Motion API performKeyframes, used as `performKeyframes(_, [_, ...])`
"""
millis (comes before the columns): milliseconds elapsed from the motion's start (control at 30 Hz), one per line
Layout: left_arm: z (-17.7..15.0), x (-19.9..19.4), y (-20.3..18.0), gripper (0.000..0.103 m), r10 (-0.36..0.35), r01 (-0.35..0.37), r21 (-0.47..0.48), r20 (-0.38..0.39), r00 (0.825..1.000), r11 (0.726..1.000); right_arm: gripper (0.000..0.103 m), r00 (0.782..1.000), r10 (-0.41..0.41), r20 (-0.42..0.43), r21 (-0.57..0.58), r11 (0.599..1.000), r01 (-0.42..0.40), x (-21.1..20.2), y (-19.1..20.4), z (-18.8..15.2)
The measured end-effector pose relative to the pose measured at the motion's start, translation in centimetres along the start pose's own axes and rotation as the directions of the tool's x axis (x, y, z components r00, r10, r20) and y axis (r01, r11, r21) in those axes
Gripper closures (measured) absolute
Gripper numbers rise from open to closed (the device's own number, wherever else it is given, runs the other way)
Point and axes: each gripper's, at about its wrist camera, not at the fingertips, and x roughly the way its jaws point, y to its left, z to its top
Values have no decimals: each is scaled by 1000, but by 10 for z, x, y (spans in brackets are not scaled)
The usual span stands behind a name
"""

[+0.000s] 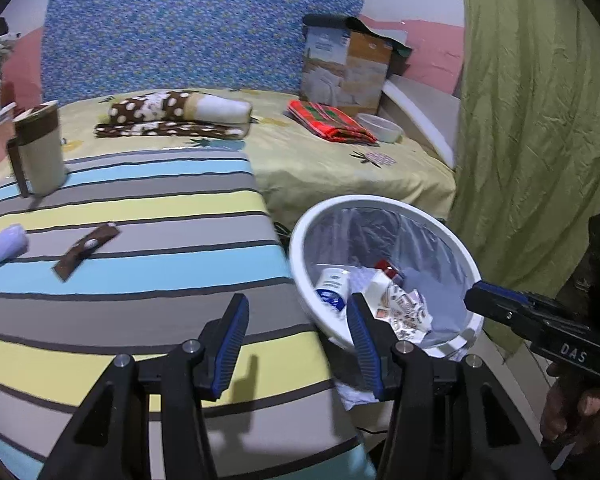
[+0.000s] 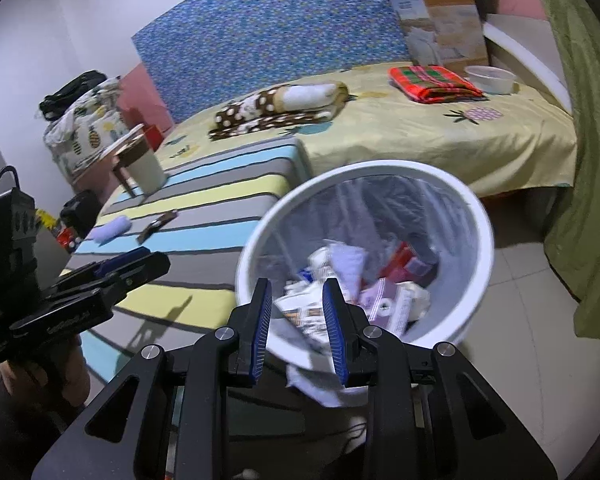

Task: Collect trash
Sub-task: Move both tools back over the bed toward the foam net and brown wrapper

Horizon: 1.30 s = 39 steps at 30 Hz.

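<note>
On the striped mattress (image 1: 148, 240), from left to right, stand a lidded beige canister (image 1: 40, 148), a pale rolled cloth (image 1: 0, 246) and a brown wrapper (image 1: 86, 250) at about ten o'clock from the left gripper (image 1: 296, 340), whose fingers gape wide with nothing between them. To its right, at one o'clock, the white bin (image 1: 300, 256), lined with clear plastic, leans toward the bed and holds a white-and-blue bottle (image 1: 332, 290), printed paper wrappers (image 1: 404, 308) and a red packet (image 1: 386, 268). Over the bin's near rim at twelve o'clock, the right gripper (image 2: 296, 320) hangs with its fingers apart, gripping nothing. By the look of it, a piece has just gone in and the next pick is due: the brown wrapper seems the likeliest remaining litter, calling for a reach back across the mattress, a low flat pinch, and a carry to the bin.
</note>
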Motion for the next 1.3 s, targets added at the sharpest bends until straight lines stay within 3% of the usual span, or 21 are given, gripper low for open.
performKeyframes(433, [-15,-39,47,53,107,-105,-44,44,993,993,73,991,129,-33,-65,989,-131,7,51,-3])
performKeyframes(967, [-14,-91,112,53,245,-235,-94,107,964,967,72,992,129,5,-219,968,-125,7,113,21])
performKeyframes(1033, [-12,-93,120,53,261,-251,-95,112,959,963,70,990,140,5,-240,961,-135,10,120,25])
performKeyframes(1167, [-11,-95,140,53,290,-278,-109,111,951,954,48,985,172,0,-275,947,-165,22,134,33])
performKeyframes(1300, [-10,-92,166,53,320,-306,-137,99,942,942,48,985,170,-18,-302,939,-167,35,144,37])
